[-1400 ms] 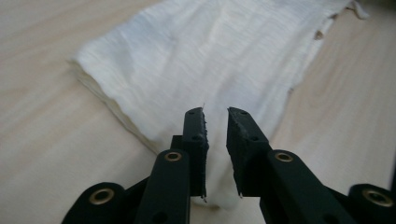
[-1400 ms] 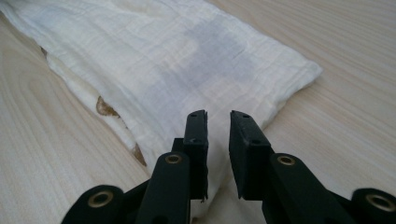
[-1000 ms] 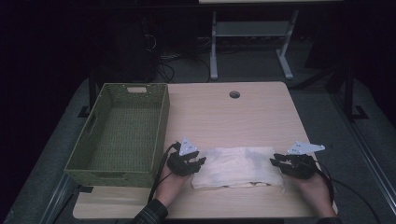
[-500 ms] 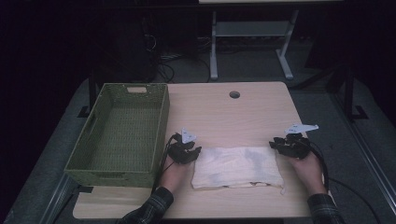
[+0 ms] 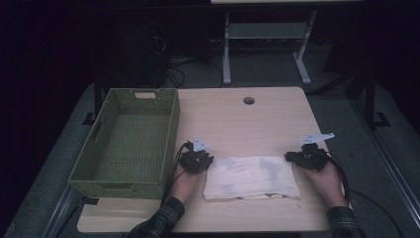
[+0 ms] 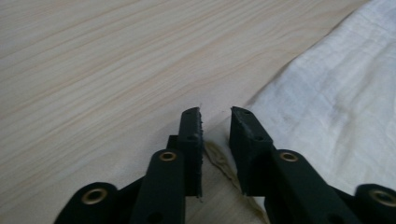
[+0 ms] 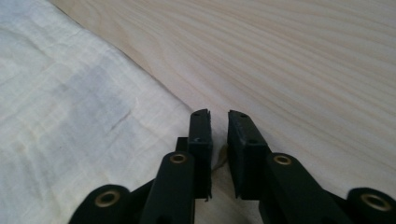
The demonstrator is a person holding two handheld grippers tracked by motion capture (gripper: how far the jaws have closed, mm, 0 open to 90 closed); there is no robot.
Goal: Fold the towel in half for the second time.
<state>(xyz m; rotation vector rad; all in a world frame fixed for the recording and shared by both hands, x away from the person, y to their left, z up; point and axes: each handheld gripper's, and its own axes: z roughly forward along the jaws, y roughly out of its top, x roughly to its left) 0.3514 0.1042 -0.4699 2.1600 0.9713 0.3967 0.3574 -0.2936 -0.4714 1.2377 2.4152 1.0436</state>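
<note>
The folded white cloth (image 5: 251,177) lies on the table (image 5: 237,119), bare wood beyond its far edge and a green basket (image 5: 130,139) off its left edge. The left gripper (image 5: 204,161) at the cloth's far-left corner and the right gripper (image 5: 292,157) at its far-right corner rest low. Both pairs of jaws have just been closing, a narrow gap left astride the hem, not yet pinching.

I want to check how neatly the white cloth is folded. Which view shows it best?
The high view: the whole cloth lies flat on the table, all edges visible. The left gripper view gives one corner beside its jaws; the right gripper view another corner.
</note>
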